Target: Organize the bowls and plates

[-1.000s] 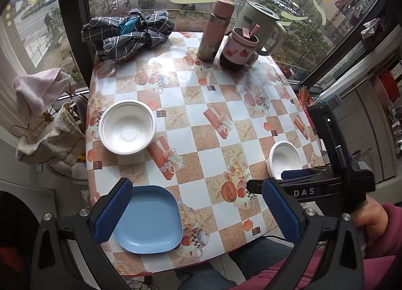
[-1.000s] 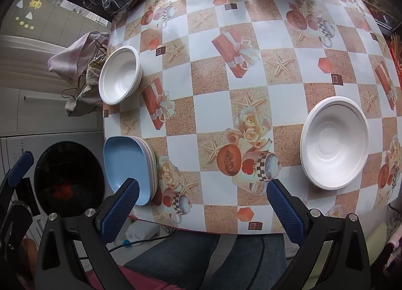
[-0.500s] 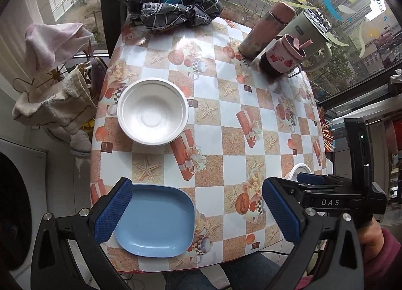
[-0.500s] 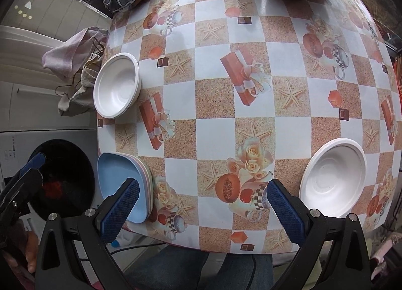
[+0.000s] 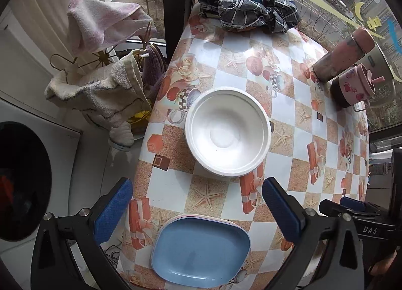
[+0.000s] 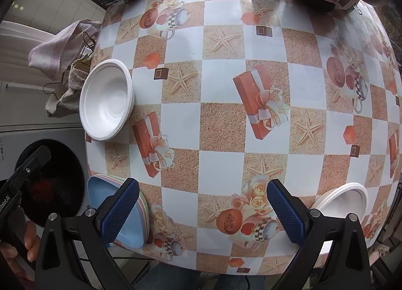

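A white bowl stack sits near the table's left edge; it also shows in the right wrist view. A stack of plates with a blue one on top lies at the near left corner, also in the right wrist view. A second white bowl sits at the near right edge. My left gripper is open and empty, above the blue plate. My right gripper is open and empty over the table's near edge, between the blue plates and the right bowl.
A checked cloth lies at the far end of the patterned table. A pink flask and a pink mug stand far right. Towels hang on a rack left of the table, above a washing machine.
My left gripper has swung left and forward, so the left bowl and blue plate now fill its view. My right gripper has moved forward and lower; the right bowl slid to its lower right.
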`<state>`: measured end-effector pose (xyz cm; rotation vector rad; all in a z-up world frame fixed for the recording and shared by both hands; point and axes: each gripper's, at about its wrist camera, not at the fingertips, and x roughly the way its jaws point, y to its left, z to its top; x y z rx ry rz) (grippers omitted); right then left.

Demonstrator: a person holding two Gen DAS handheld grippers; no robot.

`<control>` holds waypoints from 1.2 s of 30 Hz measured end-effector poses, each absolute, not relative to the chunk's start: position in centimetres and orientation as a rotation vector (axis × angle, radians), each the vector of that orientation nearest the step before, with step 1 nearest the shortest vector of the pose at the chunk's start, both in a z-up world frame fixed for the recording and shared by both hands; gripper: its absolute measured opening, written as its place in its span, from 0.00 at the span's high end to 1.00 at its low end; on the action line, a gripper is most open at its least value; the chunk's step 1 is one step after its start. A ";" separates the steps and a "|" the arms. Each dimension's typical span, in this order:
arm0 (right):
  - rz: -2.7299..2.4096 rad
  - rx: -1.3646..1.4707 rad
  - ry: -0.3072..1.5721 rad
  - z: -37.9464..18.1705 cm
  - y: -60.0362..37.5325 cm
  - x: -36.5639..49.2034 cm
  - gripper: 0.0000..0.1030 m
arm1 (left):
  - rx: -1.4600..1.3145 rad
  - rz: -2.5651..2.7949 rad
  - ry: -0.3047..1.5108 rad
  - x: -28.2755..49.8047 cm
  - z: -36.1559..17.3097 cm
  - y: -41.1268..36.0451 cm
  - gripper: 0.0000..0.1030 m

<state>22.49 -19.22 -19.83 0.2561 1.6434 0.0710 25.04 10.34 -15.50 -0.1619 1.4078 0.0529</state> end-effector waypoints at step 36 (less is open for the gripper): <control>0.221 0.159 1.668 -27.8 -9.9 30.6 0.50 | 0.076 0.069 1.545 34.0 -27.1 8.0 0.62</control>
